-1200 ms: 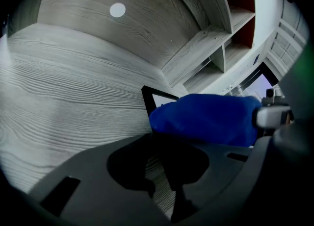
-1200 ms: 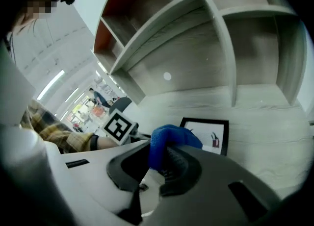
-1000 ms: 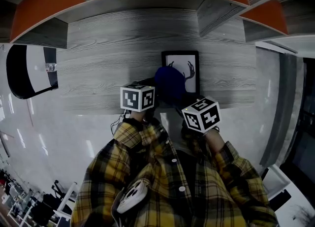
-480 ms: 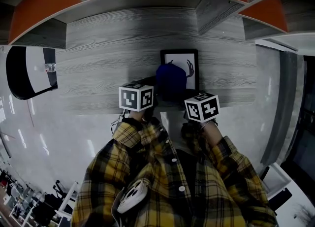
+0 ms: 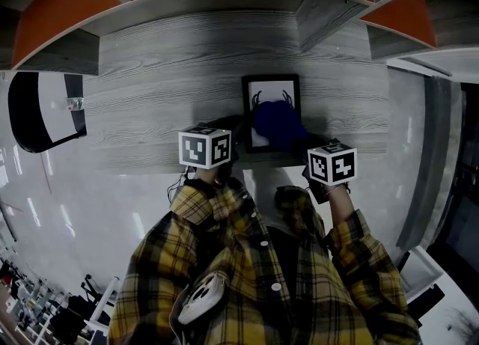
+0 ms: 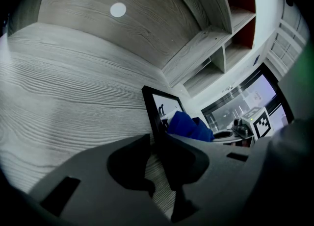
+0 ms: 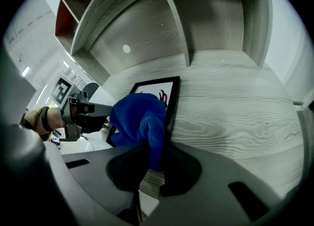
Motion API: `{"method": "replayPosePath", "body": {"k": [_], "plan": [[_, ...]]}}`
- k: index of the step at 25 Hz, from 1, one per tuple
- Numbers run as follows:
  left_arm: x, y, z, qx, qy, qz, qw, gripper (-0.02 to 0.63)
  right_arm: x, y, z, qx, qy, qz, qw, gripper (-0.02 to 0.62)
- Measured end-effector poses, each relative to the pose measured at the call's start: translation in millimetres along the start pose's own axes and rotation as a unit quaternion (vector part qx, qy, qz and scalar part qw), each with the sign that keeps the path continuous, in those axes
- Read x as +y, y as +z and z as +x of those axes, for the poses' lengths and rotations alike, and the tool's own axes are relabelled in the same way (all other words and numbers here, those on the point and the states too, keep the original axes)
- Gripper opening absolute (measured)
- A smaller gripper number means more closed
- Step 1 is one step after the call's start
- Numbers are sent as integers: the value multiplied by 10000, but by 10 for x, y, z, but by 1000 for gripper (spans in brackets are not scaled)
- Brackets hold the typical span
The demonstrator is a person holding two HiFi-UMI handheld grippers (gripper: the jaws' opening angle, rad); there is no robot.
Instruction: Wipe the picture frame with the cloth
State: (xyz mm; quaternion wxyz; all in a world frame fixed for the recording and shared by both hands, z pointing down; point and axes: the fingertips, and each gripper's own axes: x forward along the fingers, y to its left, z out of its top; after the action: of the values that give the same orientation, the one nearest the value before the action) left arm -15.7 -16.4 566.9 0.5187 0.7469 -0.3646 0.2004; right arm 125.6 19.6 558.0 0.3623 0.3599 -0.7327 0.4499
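Two claws are closed: the left claw is pinched on the picture frame, laid near the table's front edge; the cloth, nipped in the right claw, is now shifted to the frame's right side, so wiping is judged underway.

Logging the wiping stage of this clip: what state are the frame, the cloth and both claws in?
picture frame: lying face up on the desk, lower part under the cloth.
cloth: bunched, resting on the frame.
left claw: shut on the picture frame's edge.
right claw: shut on the cloth.
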Motion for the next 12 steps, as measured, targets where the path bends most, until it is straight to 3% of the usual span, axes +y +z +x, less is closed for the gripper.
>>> {"method": "replayPosePath", "body": {"k": [12], "plan": [[9, -3, 3, -21, 10, -6, 10000, 83, -368, -91, -136, -119, -345, 399, 9985, 41]]}}
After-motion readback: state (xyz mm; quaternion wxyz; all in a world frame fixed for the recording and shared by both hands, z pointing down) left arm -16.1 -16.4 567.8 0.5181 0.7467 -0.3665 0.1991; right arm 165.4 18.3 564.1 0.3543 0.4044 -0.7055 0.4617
